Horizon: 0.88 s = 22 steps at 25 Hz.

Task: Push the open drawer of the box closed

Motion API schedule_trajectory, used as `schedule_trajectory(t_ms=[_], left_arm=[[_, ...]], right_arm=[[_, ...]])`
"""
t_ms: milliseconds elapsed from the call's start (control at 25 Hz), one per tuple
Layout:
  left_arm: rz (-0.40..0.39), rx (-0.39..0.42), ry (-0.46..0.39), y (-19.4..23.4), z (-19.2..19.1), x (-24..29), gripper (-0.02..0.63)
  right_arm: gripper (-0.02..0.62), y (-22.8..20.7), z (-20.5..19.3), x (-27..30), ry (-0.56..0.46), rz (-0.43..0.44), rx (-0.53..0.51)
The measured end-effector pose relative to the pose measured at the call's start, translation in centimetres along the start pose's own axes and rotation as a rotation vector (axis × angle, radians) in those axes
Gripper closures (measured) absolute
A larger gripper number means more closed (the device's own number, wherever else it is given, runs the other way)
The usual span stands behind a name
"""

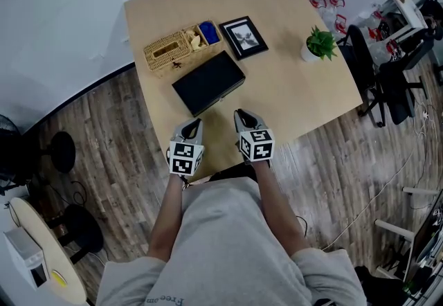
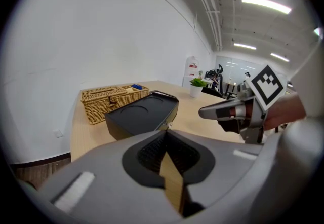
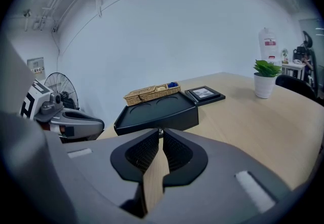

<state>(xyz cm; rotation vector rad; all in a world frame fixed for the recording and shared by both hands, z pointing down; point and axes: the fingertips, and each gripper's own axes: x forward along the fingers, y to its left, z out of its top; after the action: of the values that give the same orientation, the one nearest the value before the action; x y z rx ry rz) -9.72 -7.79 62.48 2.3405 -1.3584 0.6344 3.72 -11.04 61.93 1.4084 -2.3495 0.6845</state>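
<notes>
The black box (image 1: 208, 82) lies flat on the wooden table (image 1: 297, 97), just beyond both grippers. Its near face looks flush, with a small metal knob (image 1: 223, 97); I cannot tell whether a drawer stands out. My left gripper (image 1: 196, 122) hovers at the table's near edge, jaws shut on nothing, a short way from the box (image 2: 142, 116). Beside it, my right gripper (image 1: 240, 113) is also shut and empty, pointing at the box front (image 3: 159, 111). Each gripper view shows its own closed tips, left gripper (image 2: 166, 131) and right gripper (image 3: 161, 132).
Behind the box sit a wicker basket (image 1: 169, 50) holding a blue item (image 1: 207, 32), a black picture frame (image 1: 243, 37) and a small potted plant (image 1: 320, 44). Office chairs (image 1: 387, 83) stand right of the table. A fan (image 3: 63, 88) stands on the floor at the left.
</notes>
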Motion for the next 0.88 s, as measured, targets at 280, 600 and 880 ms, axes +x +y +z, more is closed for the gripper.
schedule_trajectory(t_ms=[280, 600, 880], left_arm=[[-0.013, 0.003, 0.011, -0.7, 0.1, 0.5, 0.554], [-0.003, -0.009, 0.005, -0.3, 0.5, 0.9, 0.553], [0.011, -0.015, -0.004, 0.5, 0.9, 0.8, 0.553]], right_arm=[[0.592, 0.0, 0.0, -0.3, -0.001, 0.007, 0.003], [0.594, 0.0, 0.3, 0.0, -0.005, 0.026, -0.024], [0.594, 0.4, 0.7, 0.6, -0.004, 0.043, -0.029]])
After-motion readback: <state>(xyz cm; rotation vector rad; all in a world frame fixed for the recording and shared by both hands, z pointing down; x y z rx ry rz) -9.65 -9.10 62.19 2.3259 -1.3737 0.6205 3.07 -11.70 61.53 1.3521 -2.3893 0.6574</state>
